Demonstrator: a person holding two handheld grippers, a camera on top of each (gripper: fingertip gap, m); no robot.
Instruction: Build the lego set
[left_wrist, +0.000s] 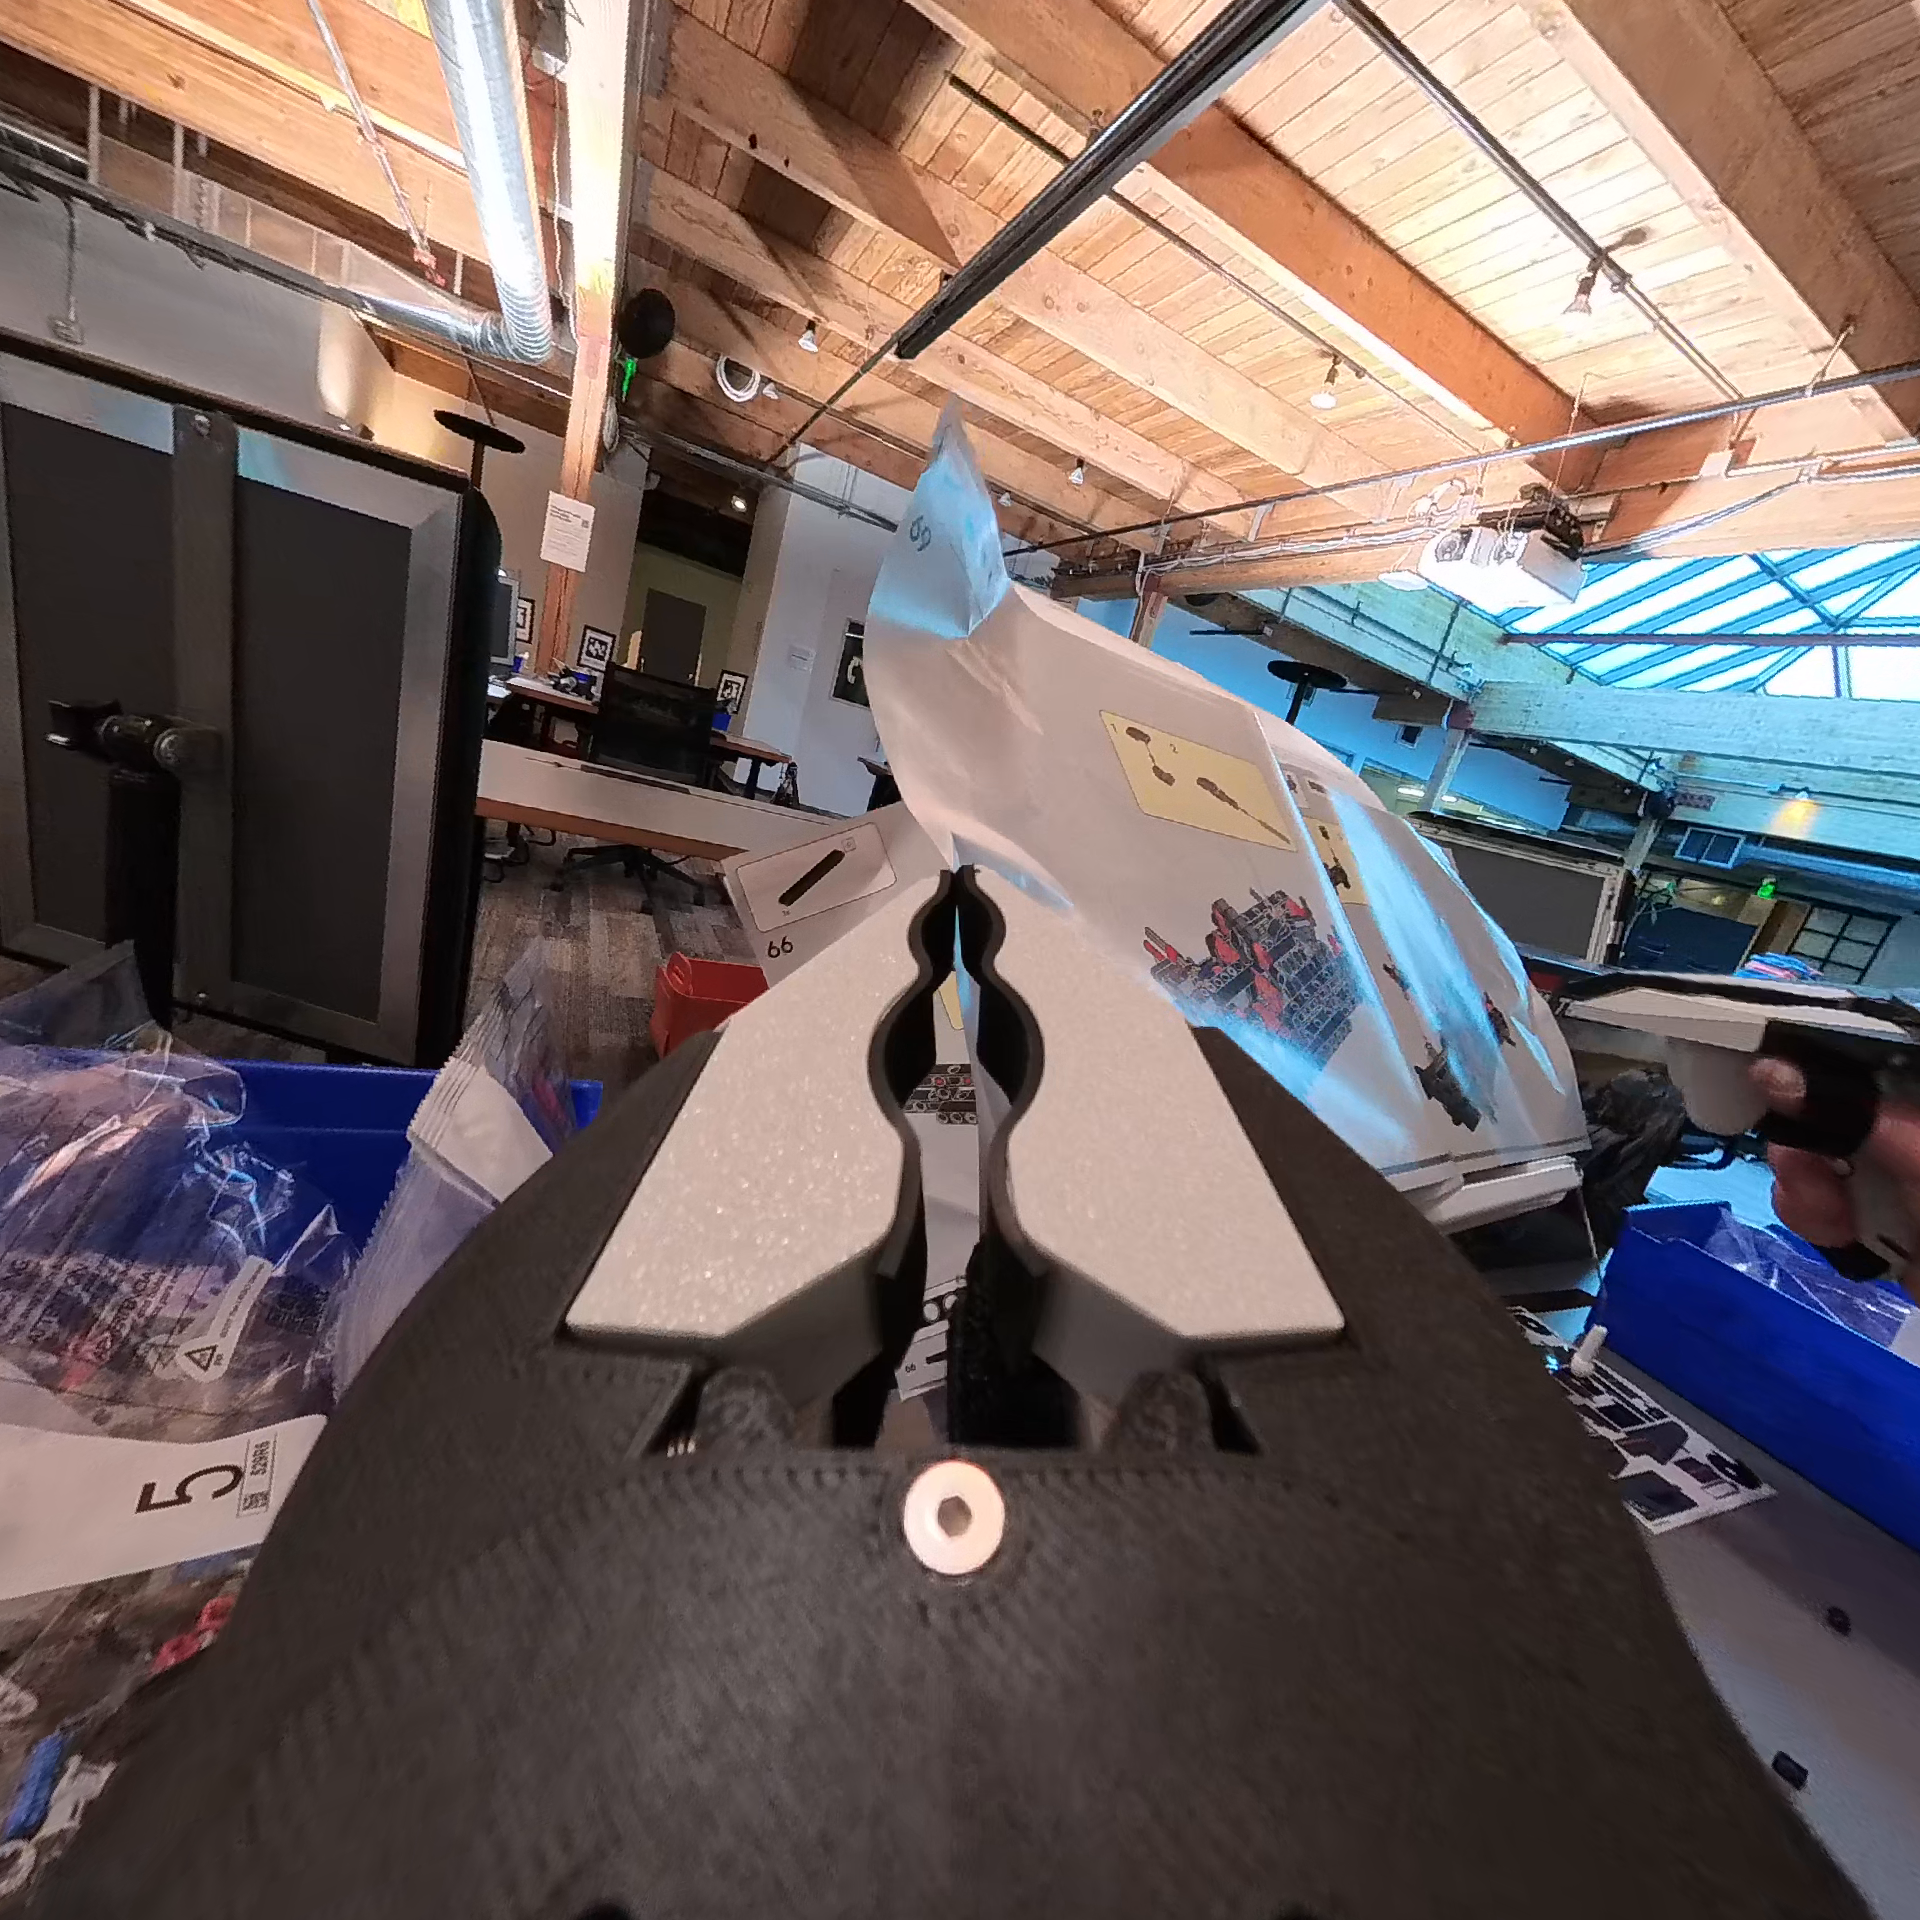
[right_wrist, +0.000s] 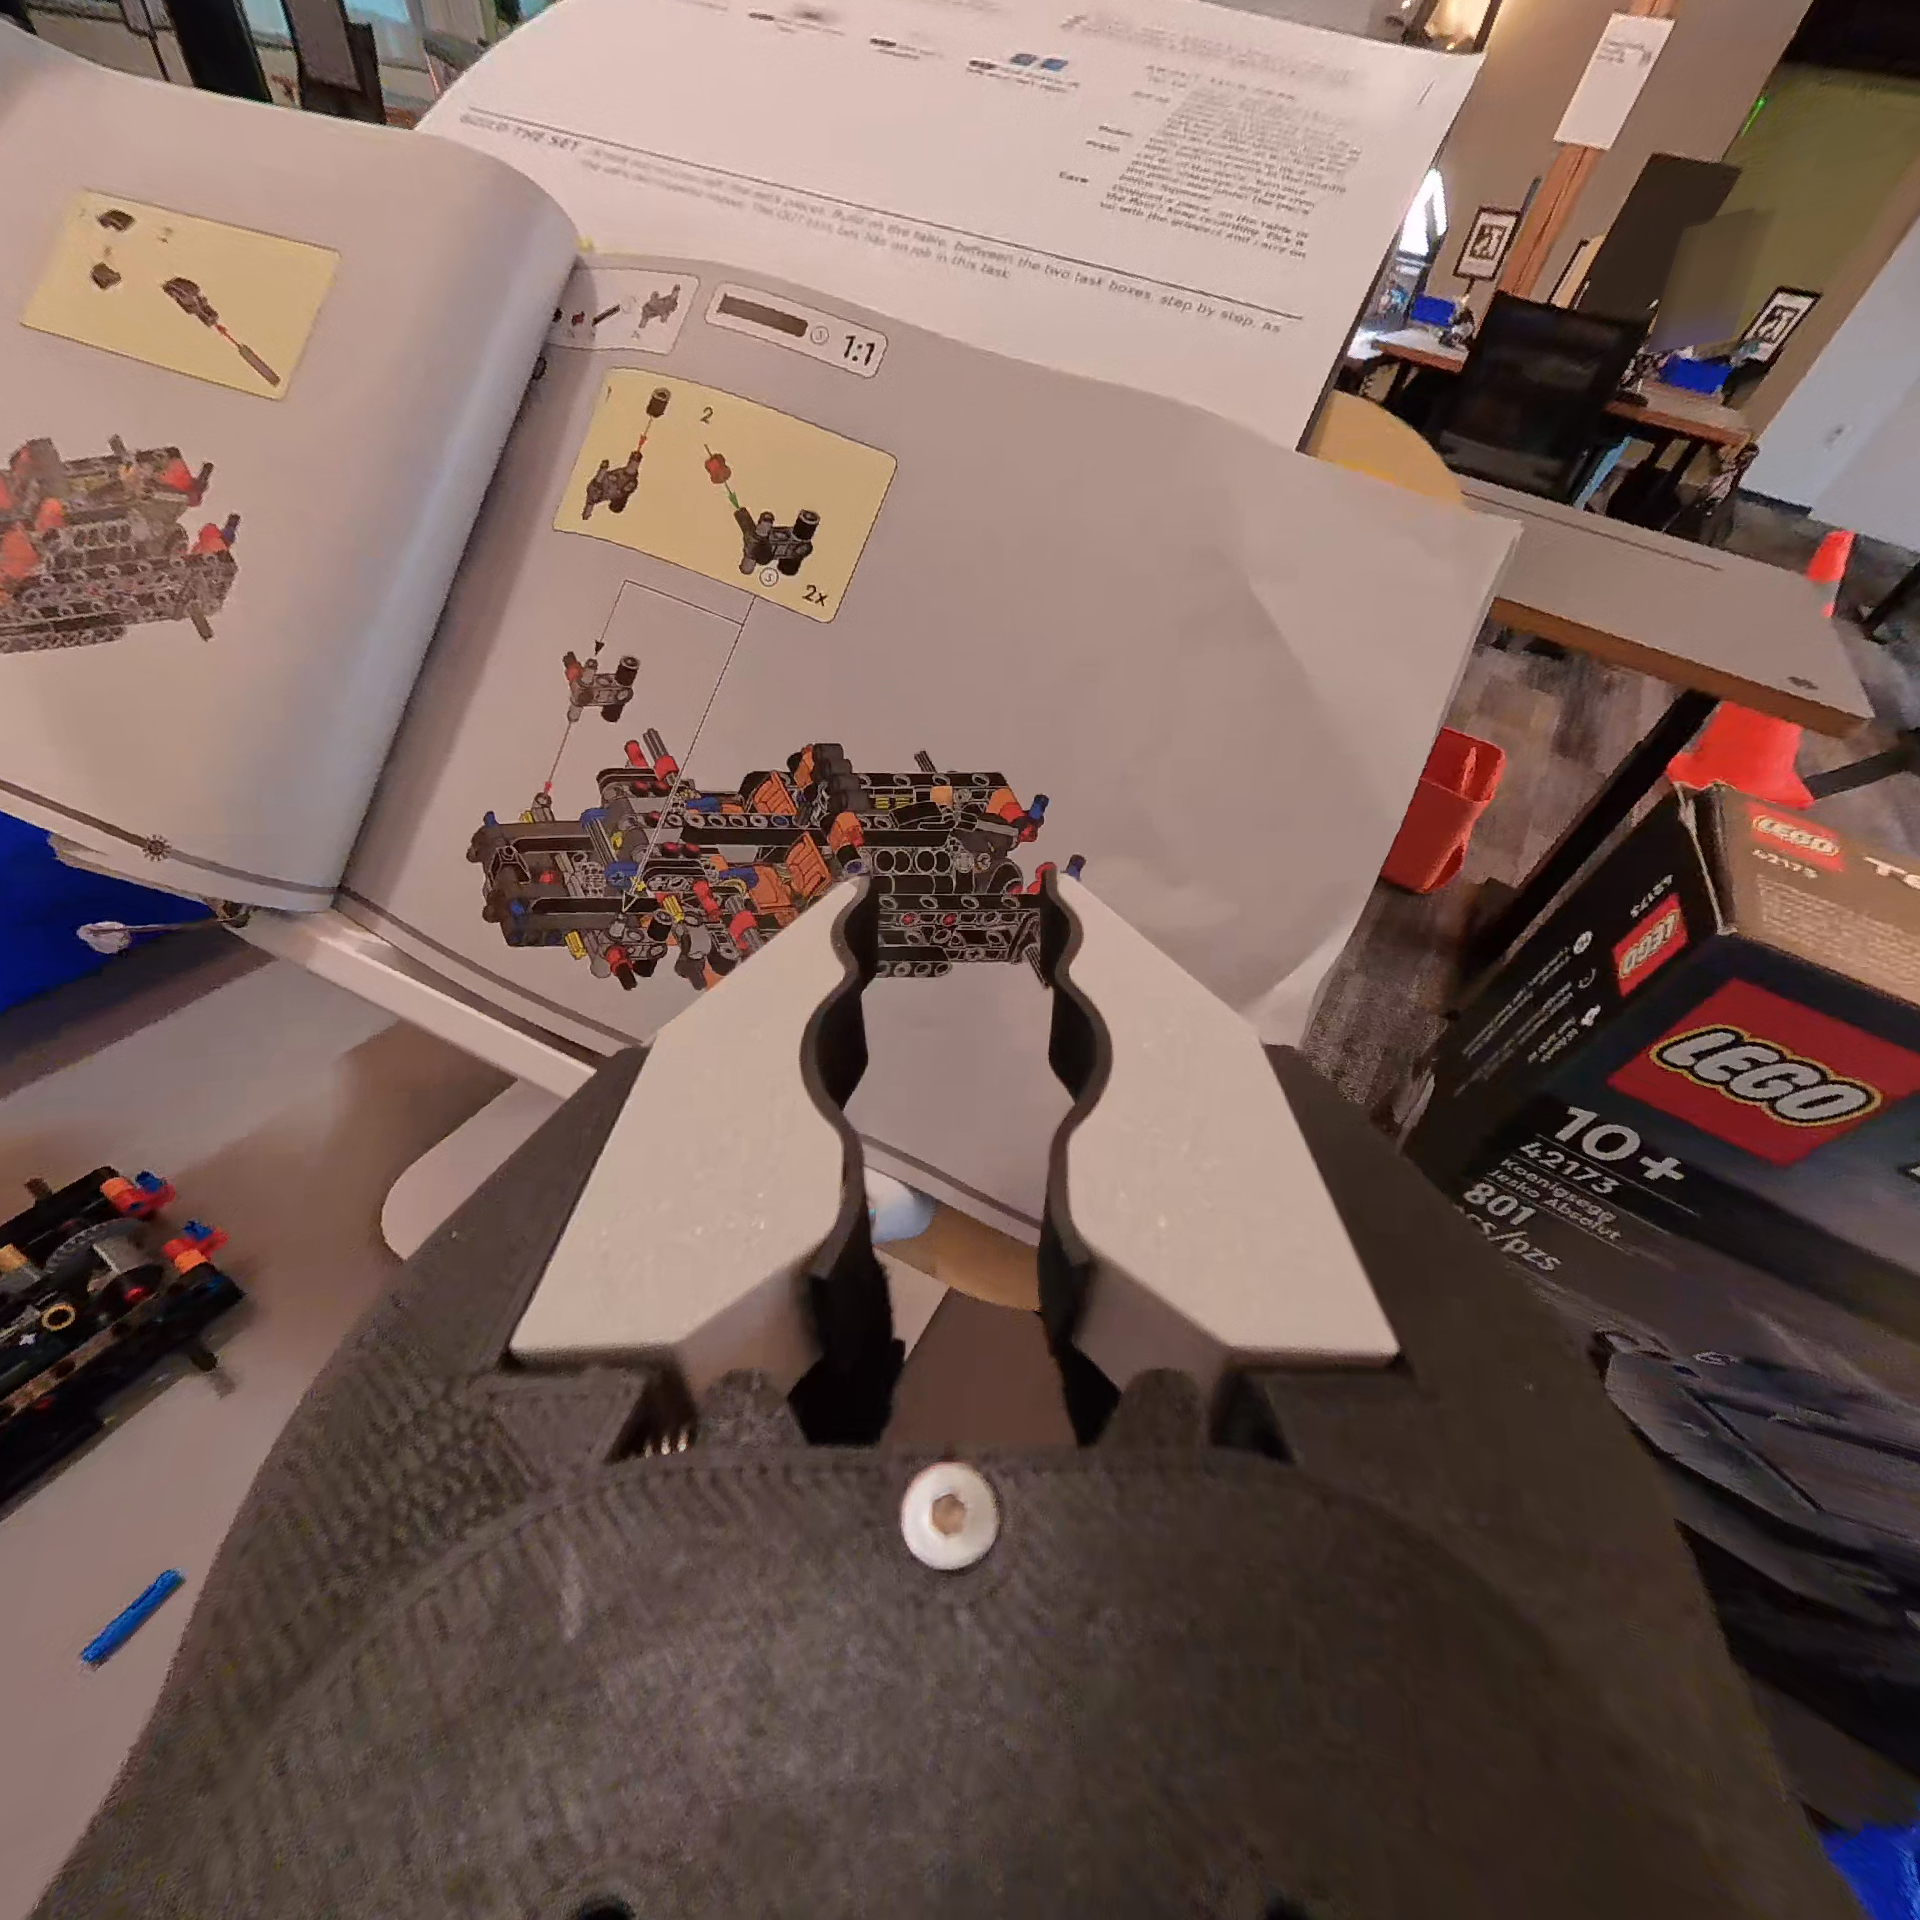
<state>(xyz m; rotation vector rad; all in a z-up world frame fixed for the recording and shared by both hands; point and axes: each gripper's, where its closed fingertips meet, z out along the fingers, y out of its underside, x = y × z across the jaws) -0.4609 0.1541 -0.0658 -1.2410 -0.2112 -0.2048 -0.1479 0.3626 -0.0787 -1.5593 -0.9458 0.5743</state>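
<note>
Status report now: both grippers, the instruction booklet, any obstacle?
Left gripper shut on a page of the instruction booklet, page lifted. Right gripper open, empty, facing the booklet. Partial lego build on table, untouched. No obstacle seen.

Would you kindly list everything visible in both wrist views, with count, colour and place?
Instruction booklet: one, white, open, a page pinched by the left gripper.
Partly built model: one, black with orange and blue, table left.
Loose pin: one, blue, table front.
Set box: one, black, right.
Parts bags: several, clear, blue bin left.
Printed sheet: one, white, behind booklet.
Left gripper: grey fingers, shut on page.
Right gripper: open, before booklet.
</note>
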